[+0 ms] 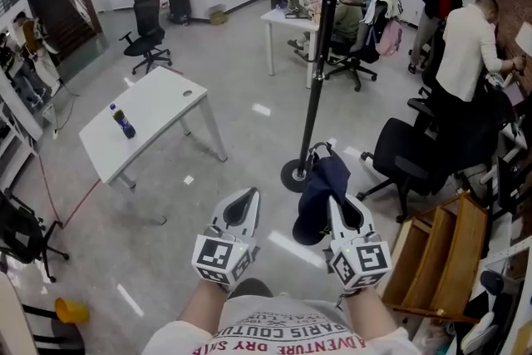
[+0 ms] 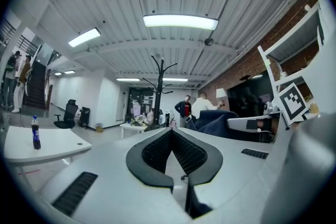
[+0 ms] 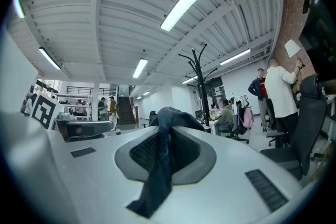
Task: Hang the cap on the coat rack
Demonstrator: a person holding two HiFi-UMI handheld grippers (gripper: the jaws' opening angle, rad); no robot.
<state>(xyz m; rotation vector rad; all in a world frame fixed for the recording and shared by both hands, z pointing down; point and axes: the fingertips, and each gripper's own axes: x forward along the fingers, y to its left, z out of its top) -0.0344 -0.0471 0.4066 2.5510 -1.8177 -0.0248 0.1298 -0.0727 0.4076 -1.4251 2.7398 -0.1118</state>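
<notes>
Holding the cap [image 1: 319, 194] is my right gripper [image 1: 341, 216], low and right of centre in the head view. The right gripper view shows its jaws closed on a fold of the dark fabric. The crown bulges beyond the jaw tips, and a loose strip trails back between the pads toward the camera. The grip looks to be on cloth only; I cannot tell whether the brim is caught.

My left gripper [image 1: 243, 202] sits just left of the right one at about the same height. Its own view shows the jaws brought together at the tips with nothing between them. It is idle.

The coat rack [image 1: 315, 87] stands in the upper middle of the head view. Its pole is upright and its round base rests on the floor just beyond the cap. The hooks branch off near the top edge of that frame. In the right gripper view the rack stands right of and above the cap, with its prongs fanning up toward the frame's middle. The cap is not touching the rack.

Findings on the governing relation:
- The rack lies forward of the right gripper, and the hooks sit well above the cap.
- The rack's long axis is vertical, so the cap will probably need to go up and forward over a prong.
- The right gripper is nearer the pole than the left and already carries the load.

Risk, in my judgement: the hanging fabric may snag on a lower prong during the lift.
</notes>
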